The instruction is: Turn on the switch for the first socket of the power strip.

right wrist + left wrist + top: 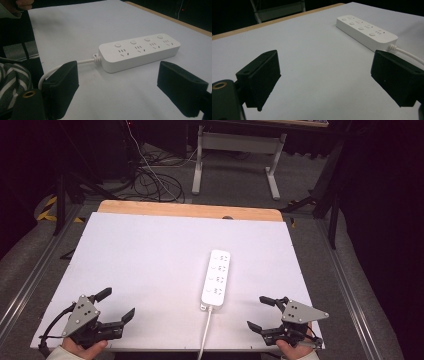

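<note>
Both grippers sit at my near edge of the table (150, 250), and nothing is in hand. My left gripper (116, 306) has its jaws spread wide with only bare white tabletop between them in the left gripper view. My right gripper (261, 312) is the same, jaws wide and empty, and the power strip (140, 51) lies just ahead of them in the right gripper view.

The power strip (216, 276) rests flat on the table, right of the middle, lengthwise away from me. Its cord (206, 332) runs off the near edge between my two hands. Four sockets and four round buttons face up.

Here is what worries me. The strip looks wide and smooth-sided, so if I close on it across the width the pads may not span it, and they could skate off the rounded edge. If I catch it by one end alone, I'd expect it to swing and twist in the grip. The cord hangs over the edge, and any lift or slide could drag against it and tug the strip back. A low approach with the right gripper could also snag that cord near the strain relief (96, 58).
</note>
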Demonstrator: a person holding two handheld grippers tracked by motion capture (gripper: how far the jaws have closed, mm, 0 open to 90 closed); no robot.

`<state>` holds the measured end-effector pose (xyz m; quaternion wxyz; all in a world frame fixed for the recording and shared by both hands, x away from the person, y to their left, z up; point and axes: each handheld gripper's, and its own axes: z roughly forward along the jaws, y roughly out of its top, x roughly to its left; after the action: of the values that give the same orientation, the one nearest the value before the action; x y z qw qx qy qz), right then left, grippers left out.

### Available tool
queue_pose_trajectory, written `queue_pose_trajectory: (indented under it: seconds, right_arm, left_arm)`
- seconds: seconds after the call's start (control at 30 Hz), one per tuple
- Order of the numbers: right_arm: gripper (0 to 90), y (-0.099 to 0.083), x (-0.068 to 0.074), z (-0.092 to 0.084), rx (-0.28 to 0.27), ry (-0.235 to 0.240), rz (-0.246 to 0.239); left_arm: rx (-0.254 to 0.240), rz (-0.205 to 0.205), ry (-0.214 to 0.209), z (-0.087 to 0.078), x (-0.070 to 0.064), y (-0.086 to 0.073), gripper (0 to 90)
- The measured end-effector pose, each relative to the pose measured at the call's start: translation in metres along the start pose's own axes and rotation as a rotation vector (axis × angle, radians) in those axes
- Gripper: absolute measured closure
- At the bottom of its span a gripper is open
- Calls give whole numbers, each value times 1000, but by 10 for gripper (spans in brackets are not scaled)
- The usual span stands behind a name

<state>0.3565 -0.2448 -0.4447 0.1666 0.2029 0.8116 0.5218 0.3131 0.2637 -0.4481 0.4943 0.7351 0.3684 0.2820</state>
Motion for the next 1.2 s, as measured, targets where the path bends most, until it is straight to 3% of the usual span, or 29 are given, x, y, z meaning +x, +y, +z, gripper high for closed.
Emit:
queue_pose_trajectory:
  seconds: [0.07,0.17,0.3,0.5,0.73,1.03,1.2]
  right_arm:
    - [191,0,0,0,0,1,-2]
    - [192,0,0,-1,0,3,-6]
    - [192,0,1,-1,3,0,-4]
    - [233,1,1,0,10,19,-3]
    - [243,3,2,-1,11,1,-10]
    - [245,8,1,0,14,5,7]
    - [244,17,-1,2,25,10,14]
  left_arm:
    - [0,8,1,0,0,0,96]
    - [8,59,18,-1,-1,1,97]
    - [5,67,18,-2,-2,1,97]
    - [8,49,18,-3,-2,2,97]
    - [20,79,31,-3,-4,3,101]
    - [17,52,15,-5,-5,4,109]
    - [29,60,14,-4,-6,4,118]
